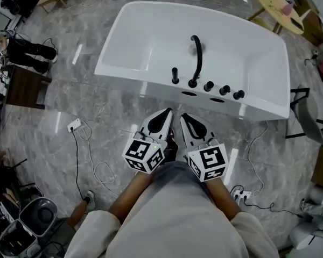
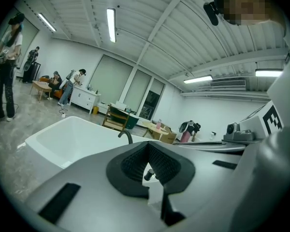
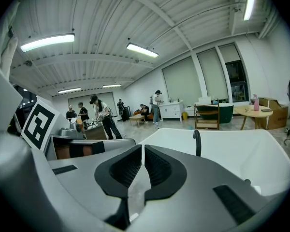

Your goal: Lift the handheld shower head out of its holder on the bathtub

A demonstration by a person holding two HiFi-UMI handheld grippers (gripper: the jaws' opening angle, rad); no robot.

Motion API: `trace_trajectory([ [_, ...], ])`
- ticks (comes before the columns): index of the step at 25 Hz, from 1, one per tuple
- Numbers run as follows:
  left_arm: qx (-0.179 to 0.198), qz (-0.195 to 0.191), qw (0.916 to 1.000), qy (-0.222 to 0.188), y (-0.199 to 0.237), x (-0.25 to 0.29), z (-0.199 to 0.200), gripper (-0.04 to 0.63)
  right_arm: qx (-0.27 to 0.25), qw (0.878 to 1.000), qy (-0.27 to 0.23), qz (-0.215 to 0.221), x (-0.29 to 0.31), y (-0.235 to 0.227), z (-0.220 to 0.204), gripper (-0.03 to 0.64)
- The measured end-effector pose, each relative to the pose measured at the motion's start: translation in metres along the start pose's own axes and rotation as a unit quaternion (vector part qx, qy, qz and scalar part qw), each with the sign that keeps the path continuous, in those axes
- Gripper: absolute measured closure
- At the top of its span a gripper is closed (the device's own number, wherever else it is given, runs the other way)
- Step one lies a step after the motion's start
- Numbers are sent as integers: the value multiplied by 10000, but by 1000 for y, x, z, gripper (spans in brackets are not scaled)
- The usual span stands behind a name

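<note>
The white bathtub (image 1: 151,31) stands ahead on the marble floor. On its near rim the black handheld shower head (image 1: 175,75) sits upright in its holder, left of the curved black spout (image 1: 197,55) and three black knobs (image 1: 224,90). My left gripper (image 1: 166,112) and right gripper (image 1: 184,115) hover side by side over the floor, short of the rim; both are shut and hold nothing. The left gripper (image 2: 147,145) points at the tub, with a small black fitting (image 2: 148,175) visible past its pads. The right gripper (image 3: 143,147) sees the spout (image 3: 197,141).
Cables and a power strip (image 1: 74,125) lie on the floor at left, another strip (image 1: 241,194) at right. A dark wooden table (image 1: 24,87), bins (image 1: 37,214), a round wooden table (image 1: 280,9) and a black chair (image 1: 307,117) surround the area. People (image 3: 99,115) stand farther off.
</note>
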State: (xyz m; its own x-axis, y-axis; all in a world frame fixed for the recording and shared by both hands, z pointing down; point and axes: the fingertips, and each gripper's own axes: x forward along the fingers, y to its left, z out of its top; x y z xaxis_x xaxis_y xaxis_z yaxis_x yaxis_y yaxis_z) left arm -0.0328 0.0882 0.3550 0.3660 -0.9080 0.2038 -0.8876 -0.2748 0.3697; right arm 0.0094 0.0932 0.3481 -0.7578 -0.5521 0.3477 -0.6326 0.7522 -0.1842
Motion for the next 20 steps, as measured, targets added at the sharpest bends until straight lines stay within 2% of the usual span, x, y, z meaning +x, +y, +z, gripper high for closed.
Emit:
trace_trajectory([
  [6,5,-293,9996,-21,30,25,20,592,-153,9999,17,-57,41,-4,19,597],
  [11,-29,-390,9992,-23,60,39,32,592,-161,9997,-29,-182,74,-6,33,597],
  [20,-139,-406,9988,244,84,63,15,592,-10,9995,61,-306,102,-21,26,597],
])
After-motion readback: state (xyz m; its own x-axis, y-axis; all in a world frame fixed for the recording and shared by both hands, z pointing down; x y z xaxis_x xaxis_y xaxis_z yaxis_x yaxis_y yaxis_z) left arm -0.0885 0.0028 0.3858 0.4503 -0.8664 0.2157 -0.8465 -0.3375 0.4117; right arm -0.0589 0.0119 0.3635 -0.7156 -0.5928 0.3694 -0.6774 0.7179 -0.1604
